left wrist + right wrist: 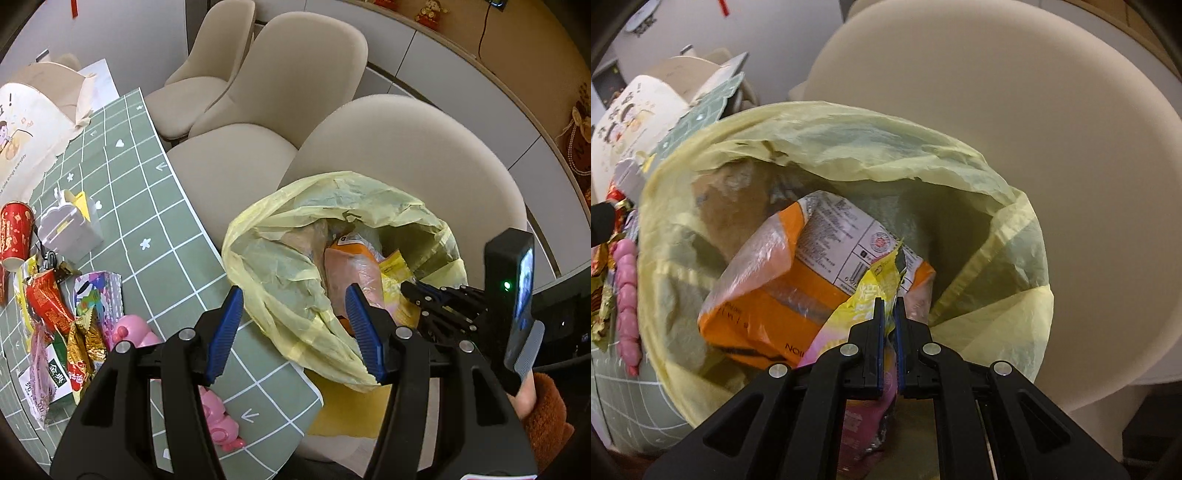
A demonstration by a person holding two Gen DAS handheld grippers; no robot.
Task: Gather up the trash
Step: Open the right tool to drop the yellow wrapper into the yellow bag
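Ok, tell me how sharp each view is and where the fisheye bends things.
Left wrist view: mostly sharp; the wrappers on the mat read clearly, and the cabinet edge bows into an arc near the rim. Right wrist view: softer, with the orange packet in the yellow bag smeared; dark corners frame both.

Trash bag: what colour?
Pale yellow trash bag, translucent; clearest in the right wrist view.
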